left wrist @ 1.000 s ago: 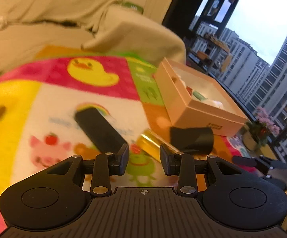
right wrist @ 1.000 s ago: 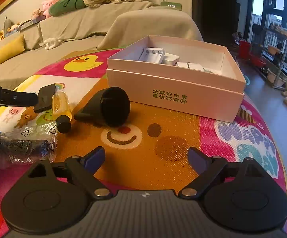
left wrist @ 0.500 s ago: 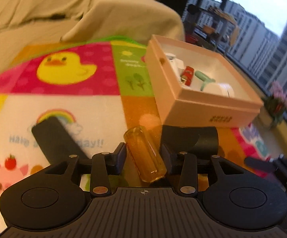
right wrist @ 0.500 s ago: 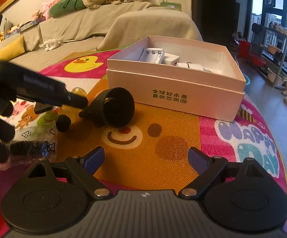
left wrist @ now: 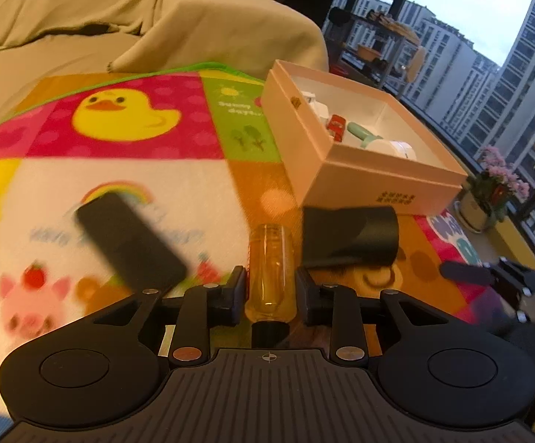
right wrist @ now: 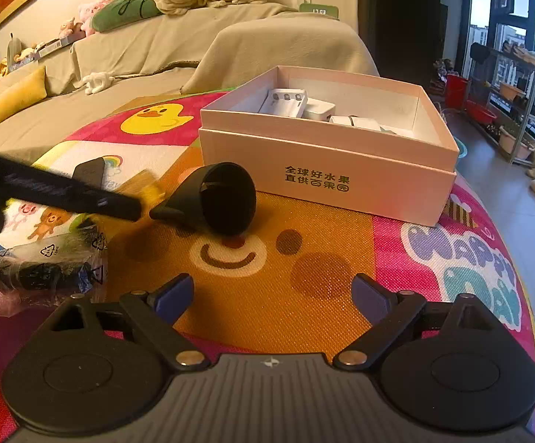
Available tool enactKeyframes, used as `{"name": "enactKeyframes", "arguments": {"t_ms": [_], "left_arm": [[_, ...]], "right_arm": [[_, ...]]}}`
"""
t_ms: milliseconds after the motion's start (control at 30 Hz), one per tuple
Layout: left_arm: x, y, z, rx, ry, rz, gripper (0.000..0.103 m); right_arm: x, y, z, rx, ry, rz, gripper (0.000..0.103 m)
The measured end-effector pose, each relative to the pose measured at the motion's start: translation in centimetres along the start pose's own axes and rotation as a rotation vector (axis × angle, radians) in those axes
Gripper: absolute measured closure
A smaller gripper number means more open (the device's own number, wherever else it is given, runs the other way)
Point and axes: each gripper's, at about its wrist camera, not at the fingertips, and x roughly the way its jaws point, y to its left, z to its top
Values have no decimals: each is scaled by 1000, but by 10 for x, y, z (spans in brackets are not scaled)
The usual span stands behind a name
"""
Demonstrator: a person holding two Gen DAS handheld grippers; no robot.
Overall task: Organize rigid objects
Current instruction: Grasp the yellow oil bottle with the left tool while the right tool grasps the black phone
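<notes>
My left gripper [left wrist: 271, 289] is shut on a clear yellow bottle [left wrist: 270, 269] with a black cap and holds it just above the mat, near a black funnel-shaped nozzle [left wrist: 352, 236]. The pink open box [left wrist: 371, 188] with several small items inside sits beyond. In the right wrist view the left gripper's arm [right wrist: 57, 190] crosses the left side, with the blurred bottle [right wrist: 145, 190] at its tip beside the nozzle [right wrist: 223, 201]. My right gripper [right wrist: 271, 293] is open and empty over the orange mat, in front of the box [right wrist: 326, 173].
A flat black device [left wrist: 130, 243] lies on the colourful play mat [left wrist: 127, 158] left of the bottle. A black item in a clear plastic bag [right wrist: 45, 273] lies at the mat's left. A covered sofa [right wrist: 156, 55] stands behind; a window and shelf rack are at the right.
My left gripper closed on the yellow bottle, lifted it off the mat and turned it end-on, moving toward the nozzle and box. The right gripper has not moved.
</notes>
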Motion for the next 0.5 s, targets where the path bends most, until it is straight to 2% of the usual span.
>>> {"name": "enactKeyframes", "arguments": {"t_ms": [100,167,233,333,367,433,500], "left_arm": [[-24,23,-19,-55,-13,-43,71],[-43,39,-34,-89,-30,-42,71],[-60,51,-45,-104,-64,17,71],[-82,73,-61,-141,-145,157,71],[-85,81,-65,-176,-167,162,71],[-89,97,-71,-260,-202,110,71],[-88,99,-75,-269,-232,94,71]], "right_arm": [[0,2,0,-4,2,-4,10],[1,3,1,-6,5,-9,9],[2,3,1,-6,9,-12,8],[3,5,2,-16,12,-16,7],[3,6,2,-22,10,-20,7],[-3,11,2,-37,-19,-3,7],[-15,20,6,-29,-89,41,7]]}}
